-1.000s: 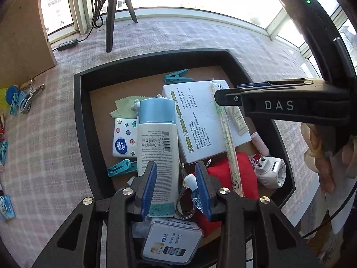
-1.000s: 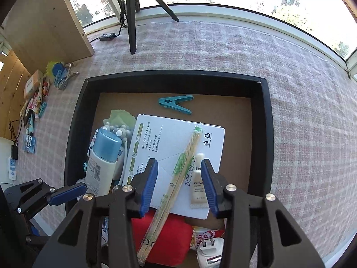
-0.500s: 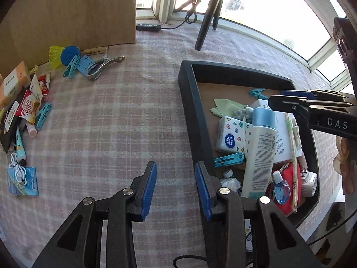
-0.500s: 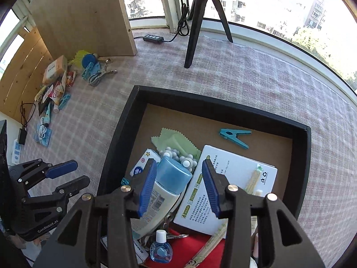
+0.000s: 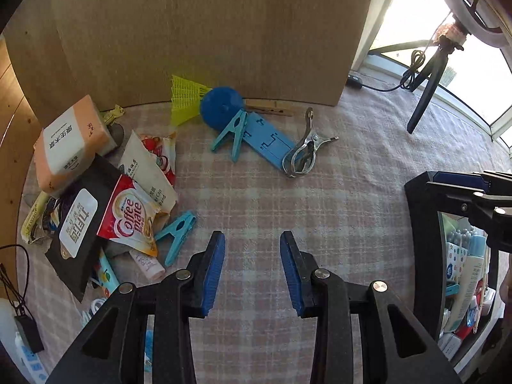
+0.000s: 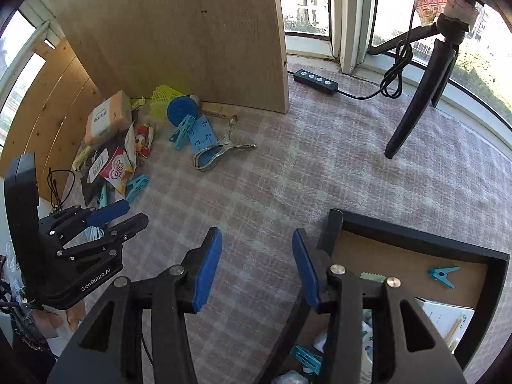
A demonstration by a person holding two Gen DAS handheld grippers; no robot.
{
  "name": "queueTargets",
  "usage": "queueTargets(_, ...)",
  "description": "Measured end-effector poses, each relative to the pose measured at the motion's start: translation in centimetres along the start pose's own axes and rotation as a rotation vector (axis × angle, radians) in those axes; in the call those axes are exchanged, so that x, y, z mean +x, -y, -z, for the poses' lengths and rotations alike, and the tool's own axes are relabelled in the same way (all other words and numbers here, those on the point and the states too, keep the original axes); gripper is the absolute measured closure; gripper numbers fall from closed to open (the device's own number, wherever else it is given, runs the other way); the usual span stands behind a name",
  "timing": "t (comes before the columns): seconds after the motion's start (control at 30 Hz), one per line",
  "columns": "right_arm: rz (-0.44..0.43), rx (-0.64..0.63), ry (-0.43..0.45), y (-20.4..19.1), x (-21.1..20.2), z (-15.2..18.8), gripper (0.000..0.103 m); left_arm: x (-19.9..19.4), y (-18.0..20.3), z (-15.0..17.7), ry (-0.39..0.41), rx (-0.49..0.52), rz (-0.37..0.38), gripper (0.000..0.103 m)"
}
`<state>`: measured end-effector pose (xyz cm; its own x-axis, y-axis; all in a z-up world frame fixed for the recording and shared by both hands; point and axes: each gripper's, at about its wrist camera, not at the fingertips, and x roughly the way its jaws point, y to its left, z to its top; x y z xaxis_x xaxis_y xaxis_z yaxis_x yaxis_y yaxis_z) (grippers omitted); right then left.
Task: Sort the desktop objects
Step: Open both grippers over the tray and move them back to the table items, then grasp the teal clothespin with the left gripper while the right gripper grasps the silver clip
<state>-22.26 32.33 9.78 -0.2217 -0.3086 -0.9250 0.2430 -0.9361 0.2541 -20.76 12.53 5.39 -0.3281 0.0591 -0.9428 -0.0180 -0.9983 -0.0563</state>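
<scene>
The loose desktop objects lie in a heap at the bench's far left corner, against the wooden board (image 5: 204, 32): a Coffee-mate sachet (image 5: 129, 220), a peach tissue pack (image 5: 68, 140), a black pouch (image 5: 76, 227), two teal pegs (image 5: 232, 134) (image 5: 177, 235), a blue disc (image 5: 222, 107) touching a yellow shuttlecock (image 5: 184, 99), a flat blue stand (image 5: 270, 144) and a steel clamp (image 5: 302, 153) lying partly on it. None of these is sorted yet.

The black tray (image 6: 416, 236) sits at the bench's near right edge — already well filled, judging by the bottle (image 5: 468, 284), the white box (image 6: 444, 316), a green cloth and teal pegs (image 6: 443, 275) inside. So a good share looks done, with the whole corner heap left.

The left gripper (image 5: 252, 256) hangs over bare checked cloth (image 5: 288, 204), its jaws spread and holding nothing, the nearer teal peg just ahead to its left. The right gripper (image 6: 256, 256) hovers at the tray's left rim, jaws likewise spread and empty. A tripod (image 6: 416, 102) and a power strip (image 6: 315, 81) stand along the far edge by the window.
</scene>
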Motion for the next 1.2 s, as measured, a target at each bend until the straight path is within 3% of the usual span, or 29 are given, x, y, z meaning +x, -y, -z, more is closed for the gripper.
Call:
queueTargets(0.17, 0.012, 0.028, -0.039, -2.5, 4.8, -3.6, 0.058, 2.5, -1.8, -3.5, -0.008, 0.045, 0.011, 0.069)
queueTargets(0.4, -0.020, 0.130, -0.078, -2.8, 8.3, -6.4, 0.058, 6.0, -2.3, -6.3, -0.032, 0.078, 0.009, 0.069)
queueTargets(1.0, -0.037, 0.238, -0.114, -3.3, 11.8, -7.1, 0.059, 9.3, -1.5, -7.4, -0.042, 0.127, 0.007, 0.069)
queueTargets(1.1, -0.040, 0.220, -0.107, -3.7, 11.9, -6.6, 0.070, 9.0, -0.7, -7.3, -0.042, 0.137, 0.017, 0.073)
queueTargets(1.2, -0.044, 0.208, -0.112, -3.5, 11.8, -6.1, 0.078, 8.9, -0.6, -7.3, -0.047, 0.122, 0.037, 0.089)
